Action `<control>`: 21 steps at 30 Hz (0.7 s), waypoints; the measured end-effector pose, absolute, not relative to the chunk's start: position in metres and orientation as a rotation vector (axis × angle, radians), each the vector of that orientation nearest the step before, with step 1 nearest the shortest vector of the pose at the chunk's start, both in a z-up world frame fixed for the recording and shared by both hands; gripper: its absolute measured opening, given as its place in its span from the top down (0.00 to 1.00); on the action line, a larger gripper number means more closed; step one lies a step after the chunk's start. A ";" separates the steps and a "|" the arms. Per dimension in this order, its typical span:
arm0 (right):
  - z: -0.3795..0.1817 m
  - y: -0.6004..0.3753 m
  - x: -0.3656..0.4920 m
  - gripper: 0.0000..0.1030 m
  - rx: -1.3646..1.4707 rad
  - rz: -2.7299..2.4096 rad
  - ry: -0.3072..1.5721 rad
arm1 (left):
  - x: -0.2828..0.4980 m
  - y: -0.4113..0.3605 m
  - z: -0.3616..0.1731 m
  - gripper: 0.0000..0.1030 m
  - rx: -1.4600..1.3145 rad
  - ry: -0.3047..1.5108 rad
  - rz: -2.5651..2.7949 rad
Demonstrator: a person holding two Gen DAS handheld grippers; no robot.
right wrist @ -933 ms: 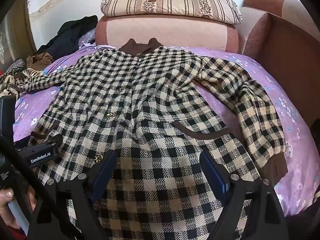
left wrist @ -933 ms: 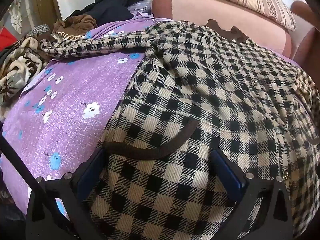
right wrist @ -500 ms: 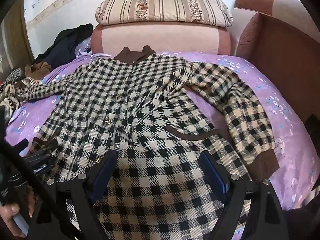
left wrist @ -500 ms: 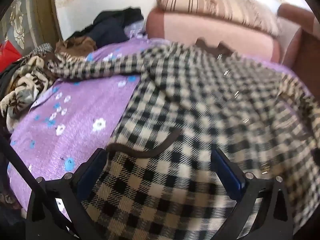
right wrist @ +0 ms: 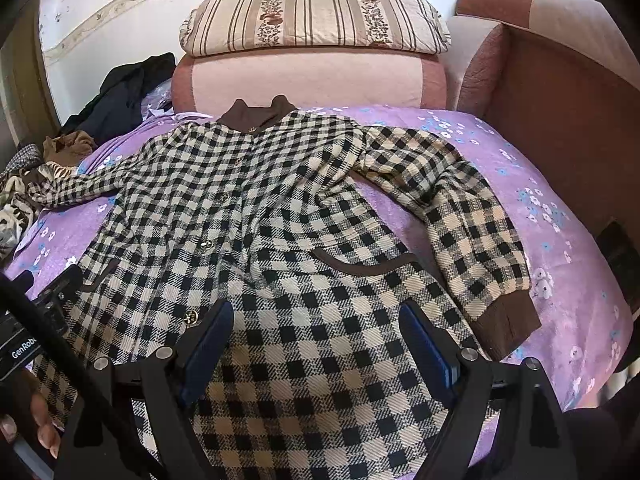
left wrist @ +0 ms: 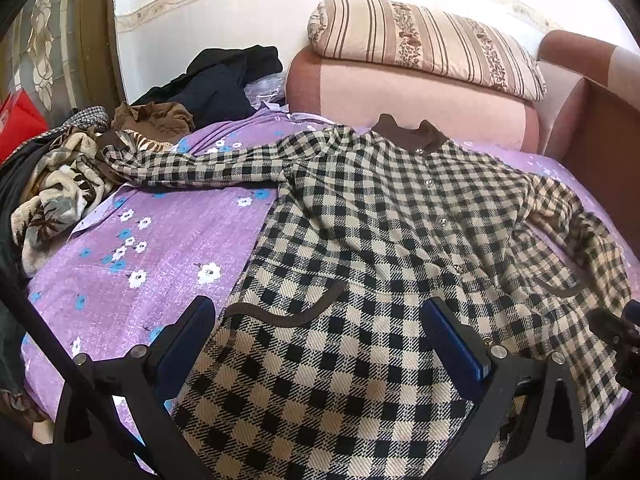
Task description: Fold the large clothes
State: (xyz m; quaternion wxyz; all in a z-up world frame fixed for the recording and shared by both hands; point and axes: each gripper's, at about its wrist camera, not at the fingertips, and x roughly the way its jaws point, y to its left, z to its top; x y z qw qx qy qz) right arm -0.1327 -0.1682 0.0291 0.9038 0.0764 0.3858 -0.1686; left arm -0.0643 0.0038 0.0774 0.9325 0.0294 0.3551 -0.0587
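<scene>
- The checked coat lay spread face up on the bed, its hem nearest both grippers and its brown collar at the far end, ahead of them.
- One sleeve ran out ahead and to the left of the left gripper; the other bent down to the right of the right gripper, ending in a brown cuff.
- The left gripper stood wide open over the hem by the coat's left pocket trim, holding nothing.
- The right gripper was likewise spread wide above the hem, just short of the right pocket trim, with nothing between its fingers.
- A purple flowered bedsheet covered the bed under the coat.
- Ahead of both grippers, beyond the collar, a striped pillow sat atop a pink headrest.
- Far left of the left gripper lay a heap of other clothes, with a dark garment behind it.
</scene>
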 end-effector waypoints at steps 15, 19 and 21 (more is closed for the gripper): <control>0.075 -0.277 -0.172 0.14 0.254 -0.594 0.717 | -0.060 0.005 0.072 0.00 0.029 0.725 -0.076; 0.085 -0.328 -0.199 0.14 0.334 -0.685 0.708 | -0.058 0.002 0.069 0.00 0.031 0.706 -0.085; 0.087 -0.354 -0.212 0.14 0.375 -0.737 0.716 | -0.059 0.001 0.070 0.00 0.026 0.684 -0.081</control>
